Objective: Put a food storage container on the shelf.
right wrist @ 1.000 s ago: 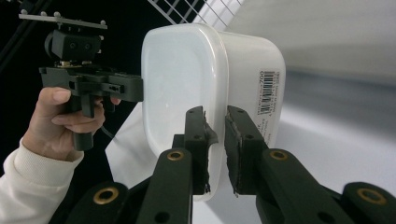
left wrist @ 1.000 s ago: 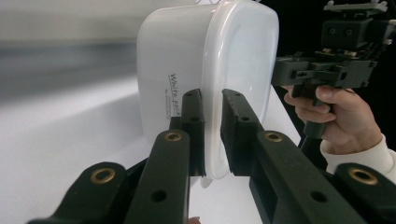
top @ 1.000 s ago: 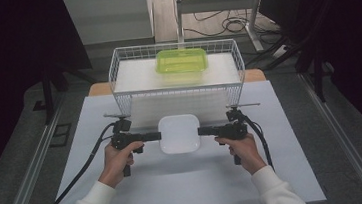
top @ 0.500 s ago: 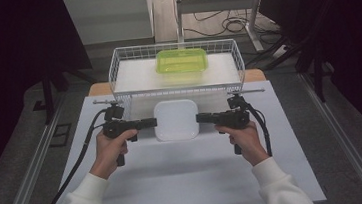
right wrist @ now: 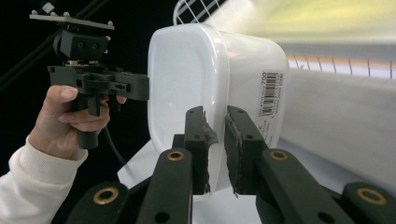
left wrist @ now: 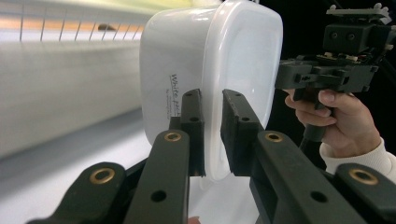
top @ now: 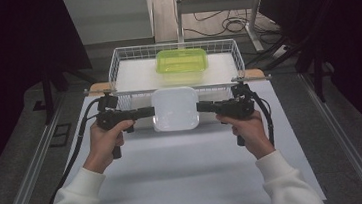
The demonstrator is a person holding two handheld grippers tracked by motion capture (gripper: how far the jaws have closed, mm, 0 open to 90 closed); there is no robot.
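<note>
So right now I've got the white plastic container [top: 175, 109] pinched from both sides, sitting dead center of the high view, just below the front rail of the white wire basket [top: 120, 62]. The left tongs [top: 149, 112] are clamped on its left rim and the right tongs [top: 200, 106] on its right rim, both lying level and pointing in at each other. In the left gripper view the two black jaws sit tight on either side of the container's lip at center frame, with the tub's wall and some handwritten lettering to the left of the lip. Same deal in the right gripper view: the jaws squeeze the rim at center, and a barcode sticker [right wrist: 270, 92] shows on the tub's side at right.

A lime-green lidded container [top: 182, 64] sits inside the basket, upper center of the high view, well apart from the white one. The white tabletop [top: 186, 177] spreads across the lower half of the frame, and my white sleeves come in from the bottom corners. Each gripper view also catches the opposite hand on its handle off to the side.
</note>
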